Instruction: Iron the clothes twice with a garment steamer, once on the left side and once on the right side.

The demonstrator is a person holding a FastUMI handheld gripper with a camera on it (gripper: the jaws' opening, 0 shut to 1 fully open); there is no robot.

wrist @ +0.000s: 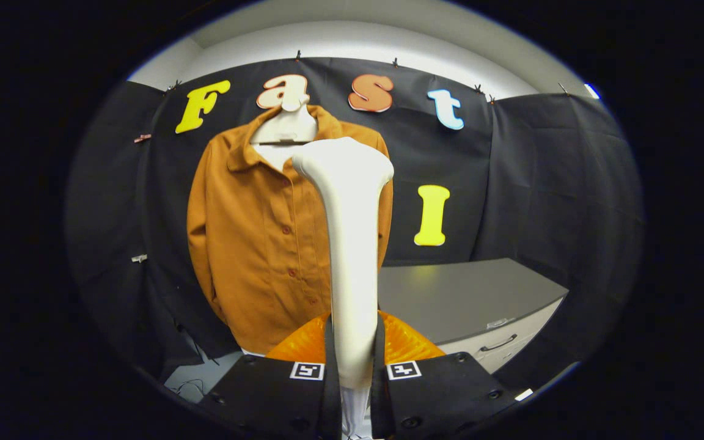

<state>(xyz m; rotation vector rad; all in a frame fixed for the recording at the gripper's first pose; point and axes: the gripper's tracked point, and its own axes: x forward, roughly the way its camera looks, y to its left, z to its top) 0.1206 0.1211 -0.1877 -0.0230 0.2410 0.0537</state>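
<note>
In the gripper view we see our jaws (352, 366) clamped on the handle of the cream-white plastic garment steamer (351, 244), one finger pressing each side of it low down. The steamer stands upright between the fingers and rises well above them, its slim handle widening at the top into a broad, rounded head. We see the back of that head, so its face is turned away from us toward the clothing.

Just beyond the steamer hangs the rust-orange button-front shirt (254, 238), with a collar and long sleeves, draped on a white mannequin-style hanger bust (285, 125) against the black cloth wall (541, 183). The steamer head sits in front of the shirt's upper part, on the side nearer the counter, level with the shoulder and chest and beside the row of buttons. We cannot tell whether the head touches the fabric or hangs just off it. The shirt's far sleeve drops straight down, and its hem ends above the pale floor (196, 376).

Beside the shirt, past the steamer, stands a grey-topped counter (468, 293) with a white drawer front and a dark handle (498, 343). A few small clips hold the cloth wall in place along its upper edge.
</note>
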